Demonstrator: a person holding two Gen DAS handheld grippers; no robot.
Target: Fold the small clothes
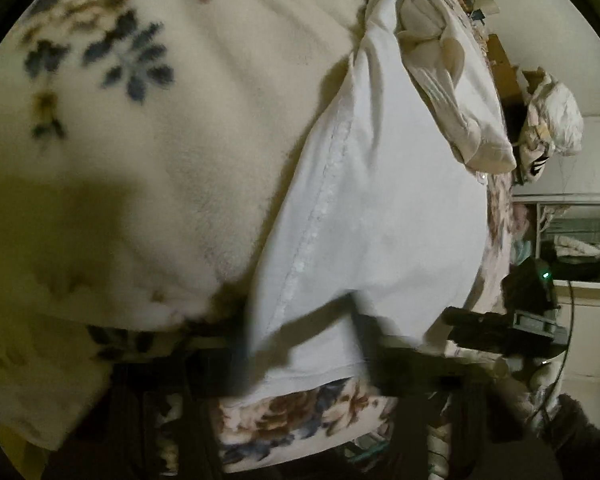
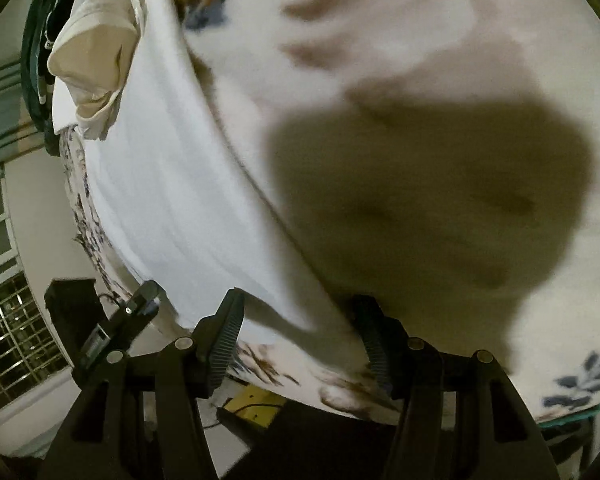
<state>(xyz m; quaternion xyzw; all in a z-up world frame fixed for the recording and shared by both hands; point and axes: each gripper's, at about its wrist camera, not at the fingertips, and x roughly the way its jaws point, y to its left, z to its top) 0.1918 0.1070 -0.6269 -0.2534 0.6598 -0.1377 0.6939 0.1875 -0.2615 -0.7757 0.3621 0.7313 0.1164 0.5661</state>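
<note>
I see dim, yellowish light and motion blur in both views. A heavy shadow (image 2: 428, 196) darkens the blanket (image 2: 380, 20). Fisheye edges curve black.

Open ground: broad stretch of floral fleece blanket (image 2: 440, 60), bare to the right of the white garment (image 2: 160, 184), shadowed in the middle.
Left-hand view: bare blanket (image 1: 160, 160) beside the garment (image 1: 380, 200), nothing standing on it.
Obstacle, far end: bundle of cream clothes (image 2: 96, 60) lying on the garment's far end, seen also from the left wrist (image 1: 448, 72).
Obstacle, near edge: left gripper (image 2: 112, 328) just beside the garment's corner; right gripper (image 2: 300, 344) spread wide over the near hem.
Beyond the bed edge: cluttered shelving (image 1: 576, 240), a white bag (image 1: 552, 120), barred window (image 2: 12, 340).
</note>
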